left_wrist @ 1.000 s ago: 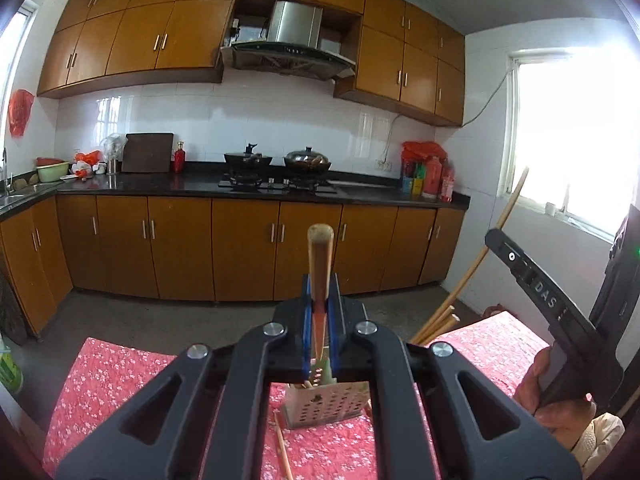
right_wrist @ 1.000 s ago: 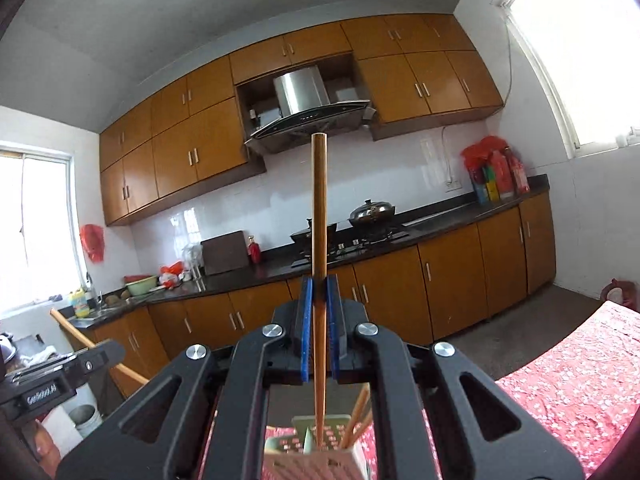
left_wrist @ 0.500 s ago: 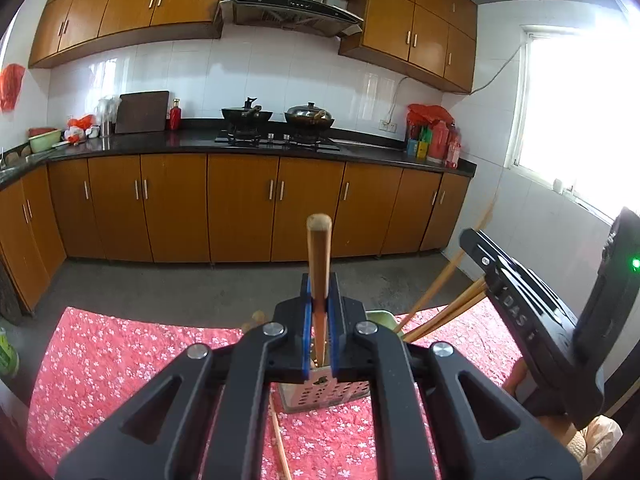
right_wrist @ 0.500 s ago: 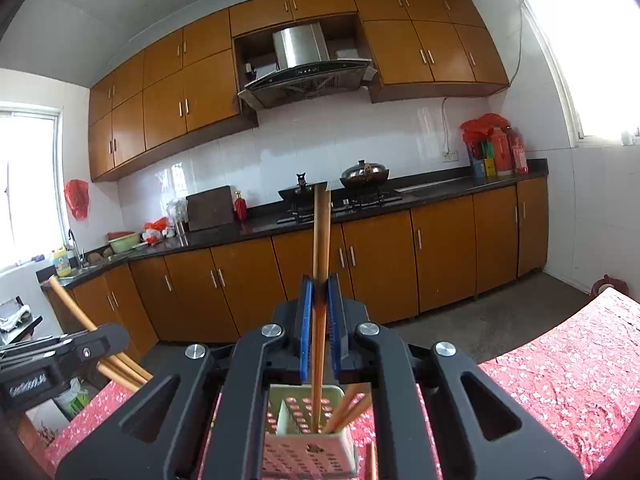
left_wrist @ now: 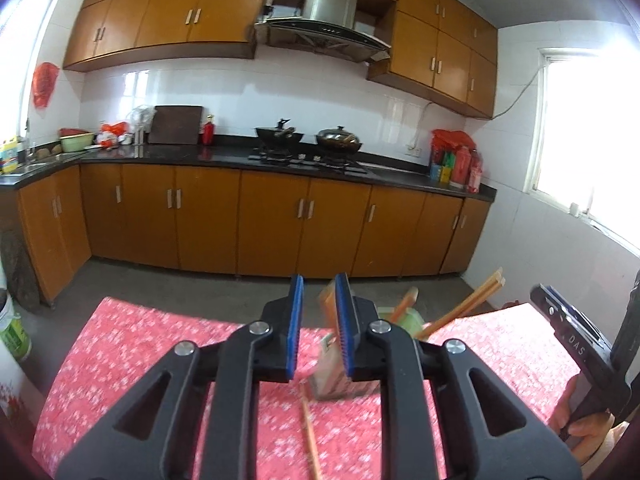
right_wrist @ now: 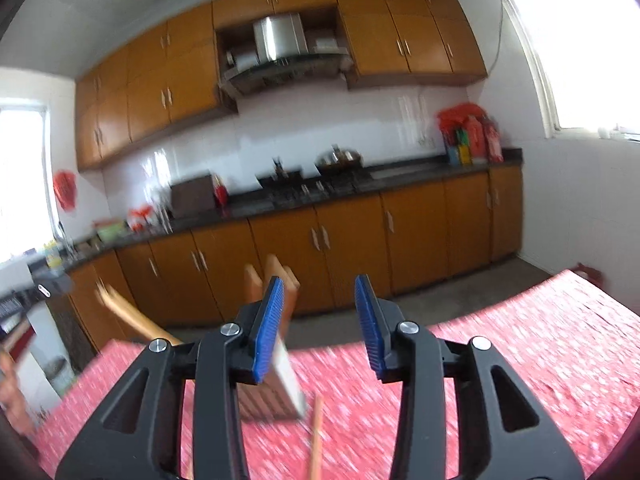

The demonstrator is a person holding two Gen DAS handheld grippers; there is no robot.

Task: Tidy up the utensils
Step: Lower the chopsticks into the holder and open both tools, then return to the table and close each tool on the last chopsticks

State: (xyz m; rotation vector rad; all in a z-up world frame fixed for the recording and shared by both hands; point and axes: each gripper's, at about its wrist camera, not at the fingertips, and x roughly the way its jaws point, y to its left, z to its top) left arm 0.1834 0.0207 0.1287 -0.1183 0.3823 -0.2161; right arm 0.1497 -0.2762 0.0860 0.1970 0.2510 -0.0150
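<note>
Chopsticks [left_wrist: 460, 312] lean out of a pale slotted holder [left_wrist: 340, 376] on the red flowered worktop [left_wrist: 160, 340]. From the left wrist, the left tongs [left_wrist: 318, 328] have just been opening; their blue pads stand a little apart with nothing pinched, the holder behind them. One chopstick [left_wrist: 310, 436] lies loose on the cloth. The right tongs [left_wrist: 568, 320] at the right edge read "DAS".

From the right wrist, blurred, the right tongs [right_wrist: 320, 328] have just been opening too, wider, gripping nothing; the holder [right_wrist: 276, 388] shows behind the left pad.

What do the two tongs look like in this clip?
Both the left tongs and the right tongs have matte black arms with triangular cut-outs, silver bolts at the pivots and ribbed blue pads. Seen from the left camera, the right one's side bears white lettering, "DAS".
</note>
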